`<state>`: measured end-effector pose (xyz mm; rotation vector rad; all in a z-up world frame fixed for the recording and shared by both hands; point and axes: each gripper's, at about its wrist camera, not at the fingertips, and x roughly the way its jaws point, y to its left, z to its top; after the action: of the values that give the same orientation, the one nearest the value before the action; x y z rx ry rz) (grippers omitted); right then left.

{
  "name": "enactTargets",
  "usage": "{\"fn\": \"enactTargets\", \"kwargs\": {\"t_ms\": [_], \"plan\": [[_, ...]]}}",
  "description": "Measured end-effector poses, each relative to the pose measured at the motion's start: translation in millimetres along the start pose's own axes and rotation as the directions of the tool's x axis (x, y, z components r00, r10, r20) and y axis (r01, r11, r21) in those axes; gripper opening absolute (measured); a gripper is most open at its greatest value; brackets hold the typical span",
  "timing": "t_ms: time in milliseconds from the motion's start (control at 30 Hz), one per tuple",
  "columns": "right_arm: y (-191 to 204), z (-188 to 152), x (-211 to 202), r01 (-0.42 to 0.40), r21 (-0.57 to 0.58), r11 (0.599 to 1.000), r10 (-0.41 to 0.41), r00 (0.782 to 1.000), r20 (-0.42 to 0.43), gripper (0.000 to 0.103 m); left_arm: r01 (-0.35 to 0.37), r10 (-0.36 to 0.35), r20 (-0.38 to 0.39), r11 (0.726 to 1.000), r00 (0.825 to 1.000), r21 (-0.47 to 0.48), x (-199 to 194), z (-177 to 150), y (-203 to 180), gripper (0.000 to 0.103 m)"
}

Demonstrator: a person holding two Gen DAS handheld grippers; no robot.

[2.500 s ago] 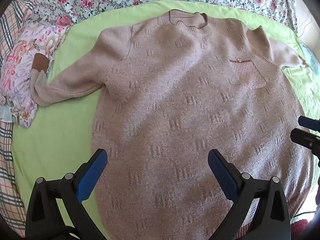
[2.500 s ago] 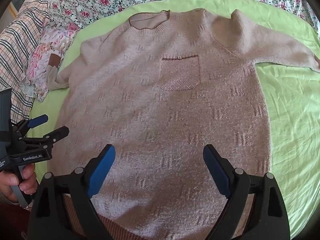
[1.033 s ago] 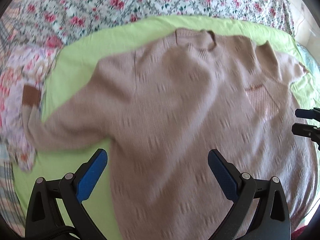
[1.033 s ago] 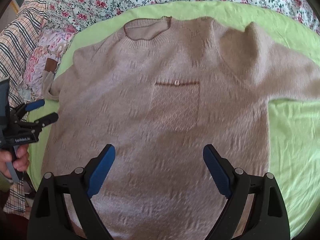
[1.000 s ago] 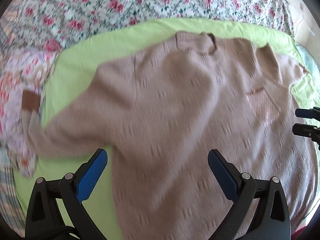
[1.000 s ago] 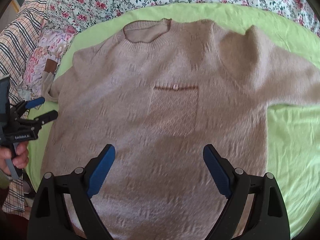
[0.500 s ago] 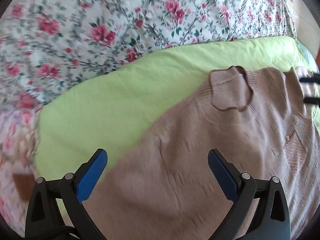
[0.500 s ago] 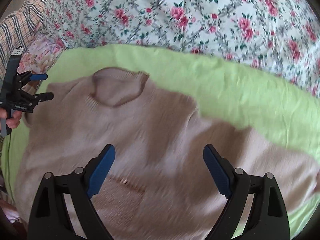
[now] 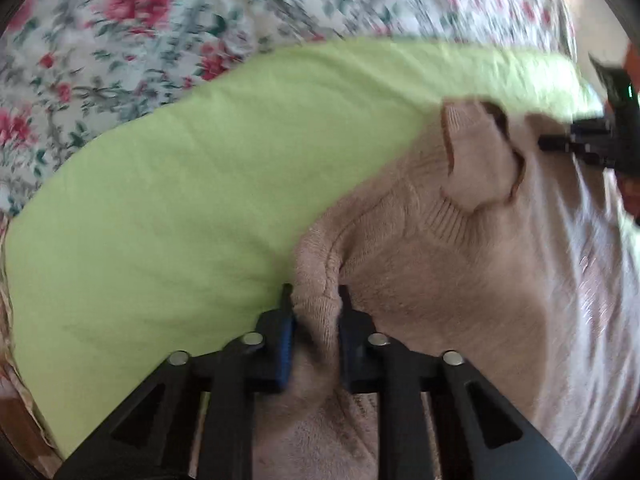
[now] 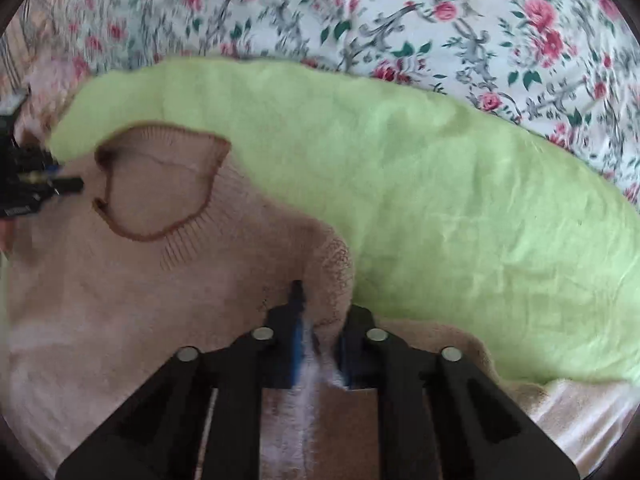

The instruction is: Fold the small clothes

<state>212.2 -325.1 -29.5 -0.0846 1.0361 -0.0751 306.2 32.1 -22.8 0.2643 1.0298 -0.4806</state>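
Note:
A beige knit sweater [image 9: 460, 280] lies face up on a lime green cloth [image 9: 200, 184], its ribbed neck opening [image 9: 480, 168] at the far end. My left gripper [image 9: 315, 304] is shut on a pinched fold of the sweater's left shoulder. In the right wrist view the sweater [image 10: 120, 300] fills the lower left, with its neck opening [image 10: 160, 188] ahead. My right gripper [image 10: 320, 312] is shut on a fold of the right shoulder. Each gripper shows at the edge of the other's view: the right one [image 9: 580, 144], the left one [image 10: 36, 184].
The green cloth [image 10: 440, 200] lies on a floral bedspread [image 10: 400, 20] that runs along the far side [image 9: 120, 40]. A sleeve of the sweater [image 10: 520, 392] trails off to the right, near the cloth's edge.
Both grippers have moved forward from the sweater's hem end to its shoulders. Both have gone from wide open to shut, each on a fold of shoulder fabric.

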Motion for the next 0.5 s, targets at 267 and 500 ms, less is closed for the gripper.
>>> {"fn": "enactTargets", "kwargs": {"t_ms": [267, 500], "plan": [[-17.4, 5.7, 8.9, 0.07, 0.116, 0.991, -0.076, 0.996, 0.044, 0.012, -0.119, 0.126, 0.042, 0.985, 0.991, -0.127, -2.4, 10.0, 31.8, 0.008], [-25.4, 4.7, -11.2, 0.075, 0.183, 0.98, -0.087, 0.994, 0.063, 0.038, -0.195, 0.199, 0.004, 0.963, 0.98, -0.187, 8.9, 18.2, 35.7, 0.015]]}}
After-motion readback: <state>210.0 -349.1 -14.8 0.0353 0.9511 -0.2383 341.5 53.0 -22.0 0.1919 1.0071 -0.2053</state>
